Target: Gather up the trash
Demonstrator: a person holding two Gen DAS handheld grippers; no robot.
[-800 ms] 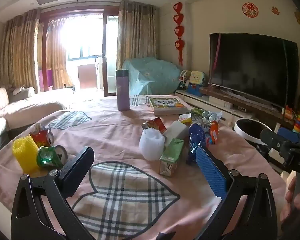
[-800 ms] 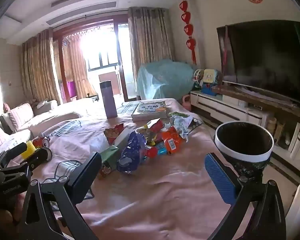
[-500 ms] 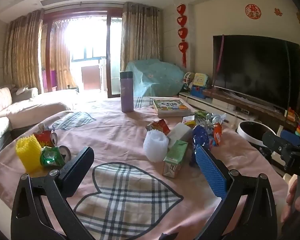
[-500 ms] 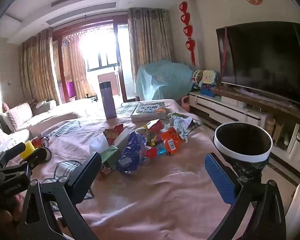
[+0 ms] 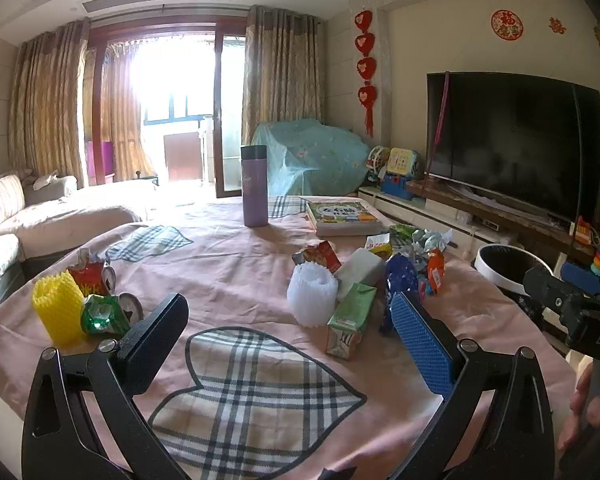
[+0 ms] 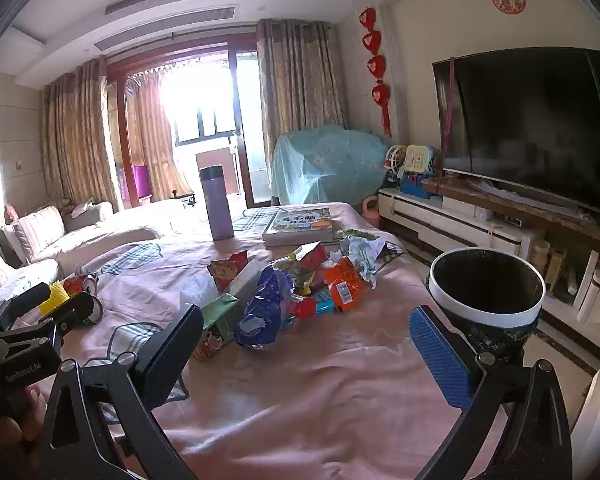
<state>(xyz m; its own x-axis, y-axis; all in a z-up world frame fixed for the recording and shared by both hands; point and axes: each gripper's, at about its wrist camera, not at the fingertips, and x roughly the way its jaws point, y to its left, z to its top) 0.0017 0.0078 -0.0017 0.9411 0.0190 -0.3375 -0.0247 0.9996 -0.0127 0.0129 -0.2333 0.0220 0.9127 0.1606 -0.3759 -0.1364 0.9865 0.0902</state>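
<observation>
Setting: a living-room table under a pink cloth [image 5: 236, 276] with plaid heart patches; a dark flat television [image 6: 532, 120] on the right wall
Left gripper [image 5: 288, 334]: black two-finger tool held low over the near plaid heart; jaws spread wide, nothing between them, one black pad and one blue ribbed pad showing
Right gripper [image 6: 306, 344]: same black tool hovering over bare pink cloth near the table's edge; jaws released and empty
Trash heap: a pile of crumpled wrappers mid-table; a crinkled blue foil bag [image 6: 264, 312] in front, an orange packet [image 6: 342, 284] just beside it, crumpled white paper [image 6: 360, 254] behind
Nearer pieces: a green drink carton [image 5: 350, 320] lying tilted, touching a white foam fruit net [image 5: 312, 296]
Far-left cluster: a yellow foam net [image 5: 58, 312], a crushed green can [image 5: 102, 314] and a crushed red can [image 5: 90, 276], well apart from the heap
Bin: a round black waste bin with a white rim [image 6: 486, 300] standing off the table's right edge, just beyond the right gripper's blue pad
Also on the table: an upright purple flask [image 5: 255, 186]; a stack of picture books [image 5: 342, 216] beside it
</observation>
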